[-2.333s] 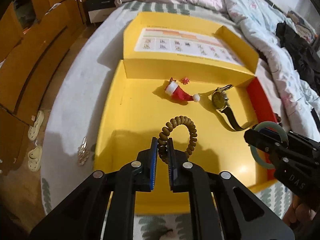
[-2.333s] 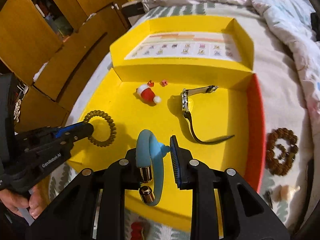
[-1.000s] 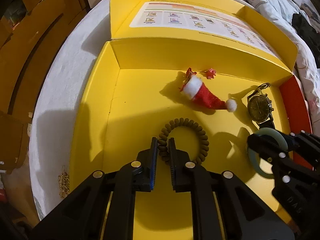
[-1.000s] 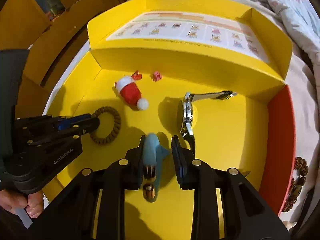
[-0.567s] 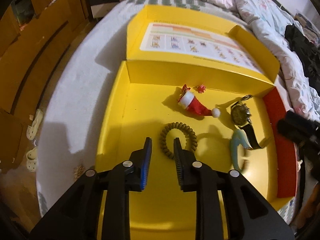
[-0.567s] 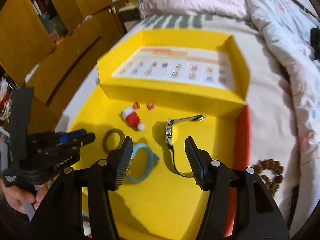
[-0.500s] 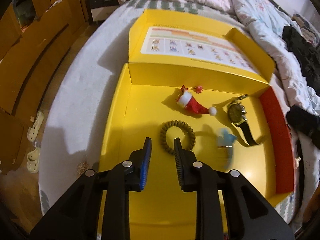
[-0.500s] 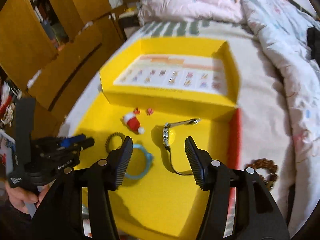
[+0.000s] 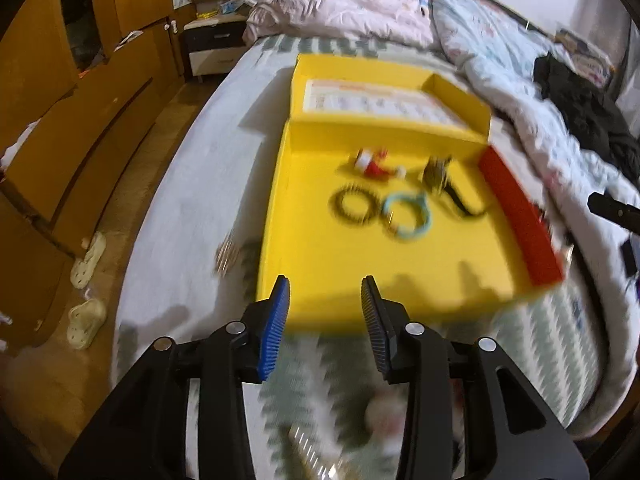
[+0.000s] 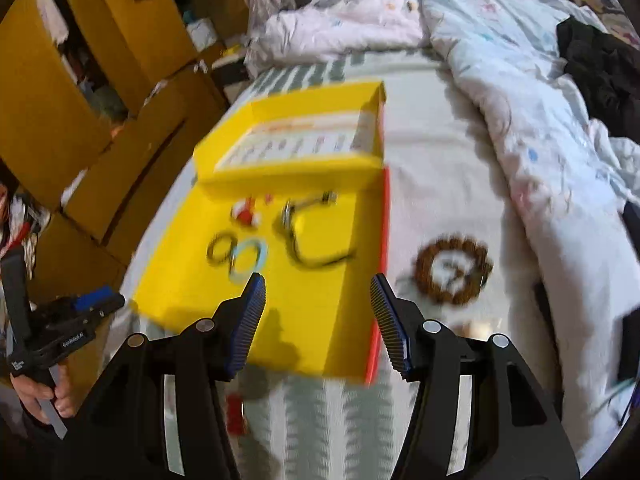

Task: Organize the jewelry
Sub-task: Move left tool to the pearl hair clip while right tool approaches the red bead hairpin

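Note:
A yellow box tray [image 9: 360, 272] [image 10: 312, 320] lies on the bed. In it lie a brown coil bracelet [image 9: 353, 205] [image 10: 219, 251], a light-blue bangle [image 9: 406, 216] [image 10: 249, 260], a small red Santa hat [image 9: 374, 164] [image 10: 245, 213] and a watch [image 9: 438, 172] [image 10: 292, 220]. My left gripper [image 9: 324, 312] is open and empty over the tray's near edge. My right gripper [image 10: 318, 312] is open and empty above the tray's near right part. A brown bead bracelet [image 10: 454, 270] lies on the bed, right of the tray.
The tray's open lid [image 9: 380, 100] with a printed sheet stands at the far side. Small blurred items [image 9: 380, 424] lie on the patterned blanket in front of the tray; a red one [image 10: 235, 416] shows too. A rumpled duvet [image 10: 540, 120] lies at the right, wooden cabinets [image 9: 60, 100] at the left.
Both grippers let go: the coil bracelet and blue bangle now lie in the tray. Both grippers have opened wide and pulled back and up from the tray.

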Tool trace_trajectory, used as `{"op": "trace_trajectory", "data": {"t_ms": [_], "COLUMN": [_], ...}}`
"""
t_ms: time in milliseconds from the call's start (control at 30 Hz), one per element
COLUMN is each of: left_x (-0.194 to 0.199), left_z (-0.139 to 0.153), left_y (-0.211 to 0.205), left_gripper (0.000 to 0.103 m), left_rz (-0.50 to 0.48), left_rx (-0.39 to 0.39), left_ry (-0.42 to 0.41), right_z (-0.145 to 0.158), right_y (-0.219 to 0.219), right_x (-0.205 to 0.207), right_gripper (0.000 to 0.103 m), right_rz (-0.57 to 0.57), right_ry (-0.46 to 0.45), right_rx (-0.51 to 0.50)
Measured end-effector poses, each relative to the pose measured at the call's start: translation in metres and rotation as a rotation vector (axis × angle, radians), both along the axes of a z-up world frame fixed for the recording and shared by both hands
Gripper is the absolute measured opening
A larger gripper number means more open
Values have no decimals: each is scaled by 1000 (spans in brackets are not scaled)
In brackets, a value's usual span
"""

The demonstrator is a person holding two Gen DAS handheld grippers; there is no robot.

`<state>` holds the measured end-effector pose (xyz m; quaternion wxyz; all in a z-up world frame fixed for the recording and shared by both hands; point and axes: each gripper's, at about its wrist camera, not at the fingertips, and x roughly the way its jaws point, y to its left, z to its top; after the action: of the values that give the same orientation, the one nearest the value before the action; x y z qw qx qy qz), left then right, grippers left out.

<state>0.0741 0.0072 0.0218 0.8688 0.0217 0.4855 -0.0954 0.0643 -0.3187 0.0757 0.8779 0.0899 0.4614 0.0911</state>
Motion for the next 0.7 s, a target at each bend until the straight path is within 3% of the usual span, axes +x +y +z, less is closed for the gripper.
{"op": "trace_trajectory", "data": {"t_ms": [100,300,700], "left_x": [-22,-61,-107], "left_z": [-17,-36,-59], "left_y": [7,26,15], "left_gripper": [47,47,52], "left_rz": [16,40,15], "left_rx": [52,11,42], "left_ry": [38,67,60], "right_z": [-24,-60,-84], "right_y": [22,67,99], "right_x": [-26,-66,-92], "right_gripper": [58,58,58], "right_rz": [40,118,145], "right_ry": [57,131,165], "right_rx": [-34,-61,-56]}}
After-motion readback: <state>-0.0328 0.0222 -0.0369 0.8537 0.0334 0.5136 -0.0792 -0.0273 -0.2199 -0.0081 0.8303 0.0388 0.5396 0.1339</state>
